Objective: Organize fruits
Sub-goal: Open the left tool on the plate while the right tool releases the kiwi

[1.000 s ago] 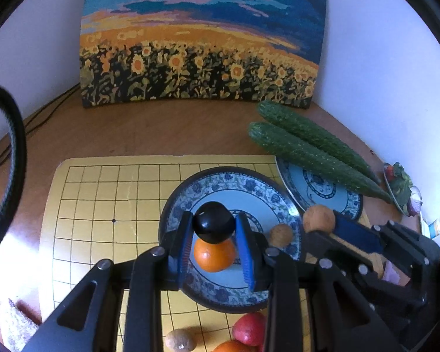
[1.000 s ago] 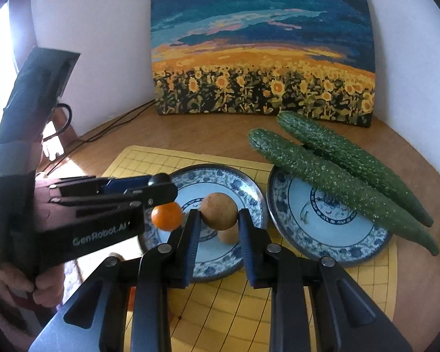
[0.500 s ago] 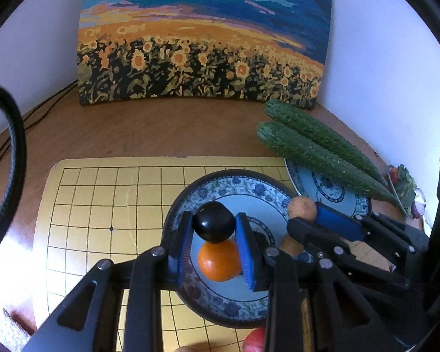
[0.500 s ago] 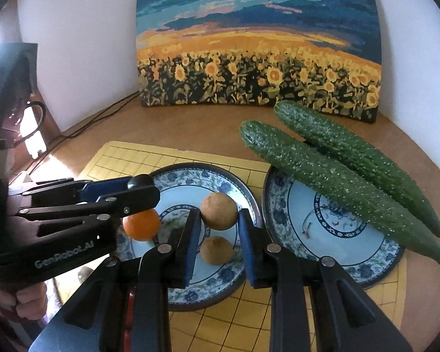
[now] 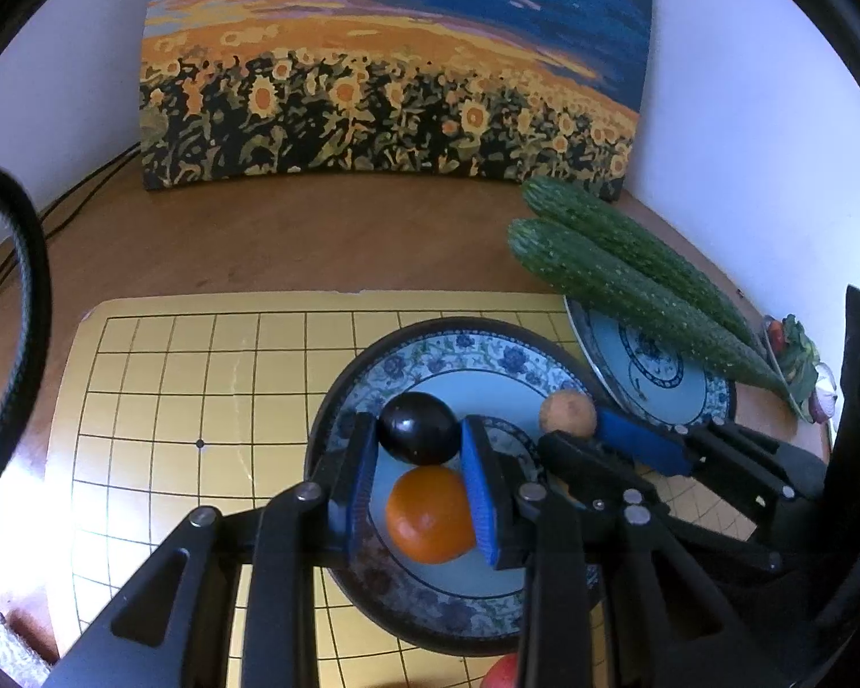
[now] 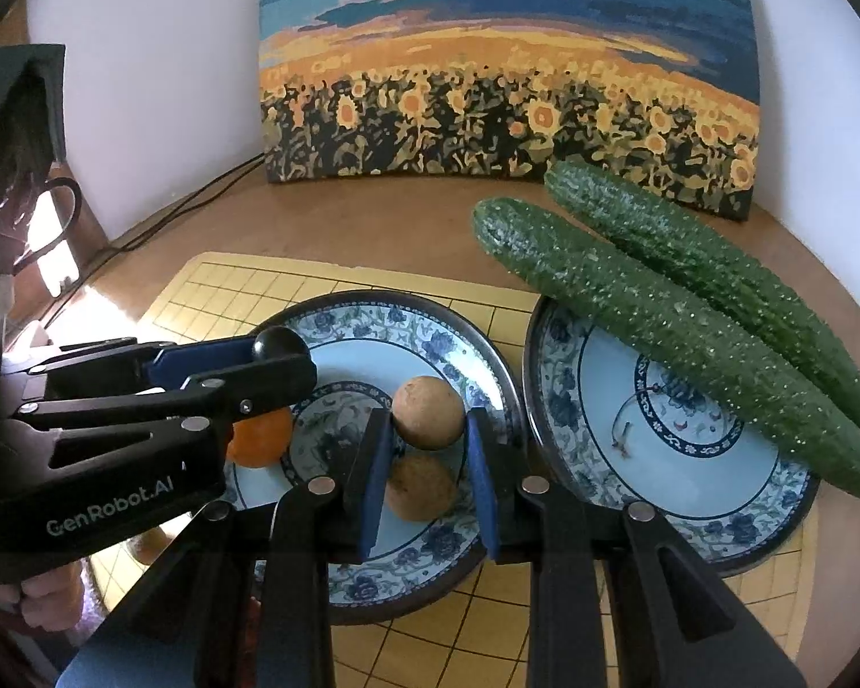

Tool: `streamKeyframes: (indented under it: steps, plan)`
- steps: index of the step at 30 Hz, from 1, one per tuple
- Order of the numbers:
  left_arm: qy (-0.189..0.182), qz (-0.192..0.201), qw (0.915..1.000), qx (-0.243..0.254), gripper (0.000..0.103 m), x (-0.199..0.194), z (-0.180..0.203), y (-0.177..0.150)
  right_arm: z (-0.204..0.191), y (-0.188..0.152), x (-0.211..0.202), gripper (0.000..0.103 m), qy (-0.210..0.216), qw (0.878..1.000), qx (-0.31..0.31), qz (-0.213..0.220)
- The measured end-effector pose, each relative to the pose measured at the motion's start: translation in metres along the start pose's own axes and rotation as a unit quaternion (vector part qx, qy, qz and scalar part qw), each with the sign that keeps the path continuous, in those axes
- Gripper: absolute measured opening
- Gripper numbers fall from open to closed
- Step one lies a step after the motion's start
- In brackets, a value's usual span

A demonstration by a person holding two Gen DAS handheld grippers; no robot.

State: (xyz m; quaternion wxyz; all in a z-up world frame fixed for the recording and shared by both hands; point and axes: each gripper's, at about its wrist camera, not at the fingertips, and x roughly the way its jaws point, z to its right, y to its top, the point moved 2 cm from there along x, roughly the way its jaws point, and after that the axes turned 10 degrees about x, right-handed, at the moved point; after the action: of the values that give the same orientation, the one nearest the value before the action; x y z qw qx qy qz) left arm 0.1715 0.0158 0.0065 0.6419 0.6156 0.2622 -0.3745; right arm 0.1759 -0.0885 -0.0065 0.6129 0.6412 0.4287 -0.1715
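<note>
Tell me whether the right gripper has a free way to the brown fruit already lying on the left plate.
Probably not yet. The right gripper is shut on another brown fruit, so its jaws are full. The lying fruit sits uncovered just below on the plate; only that load blocks a grasp.

Only 1 text is readable: "GenRobot.AI", in pale letters on the black side of the left gripper's (image 6: 284, 370) body, at the near left in the right wrist view. Nothing else carries legible writing.
</note>
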Motion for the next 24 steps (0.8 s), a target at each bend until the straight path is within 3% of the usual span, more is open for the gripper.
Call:
streamKeyframes:
  steps: [7, 10, 16, 24]
  plan:
    - [0.004, -0.004, 1.0000, 0.008, 0.031, 0.000, 0.004, 0.000, -0.003, -0.001, 0.001, 0.028, 0.000, 1.000, -0.003, -0.006]
    - [0.005, -0.005, 0.9999, 0.012, 0.036, -0.003, 0.005, -0.001, -0.004, -0.001, -0.002, 0.037, -0.002, 1.000, -0.006, -0.005]
    - [0.007, 0.004, 0.9999, 0.014, 0.043, -0.017, 0.006, -0.004, -0.005, -0.003, -0.014, 0.046, 0.002, 1.000, -0.006, 0.006]
    - [0.006, 0.011, 0.9997, 0.021, 0.045, -0.039, 0.012, -0.011, -0.010, -0.010, -0.034, 0.048, 0.004, 1.000, -0.007, 0.015]
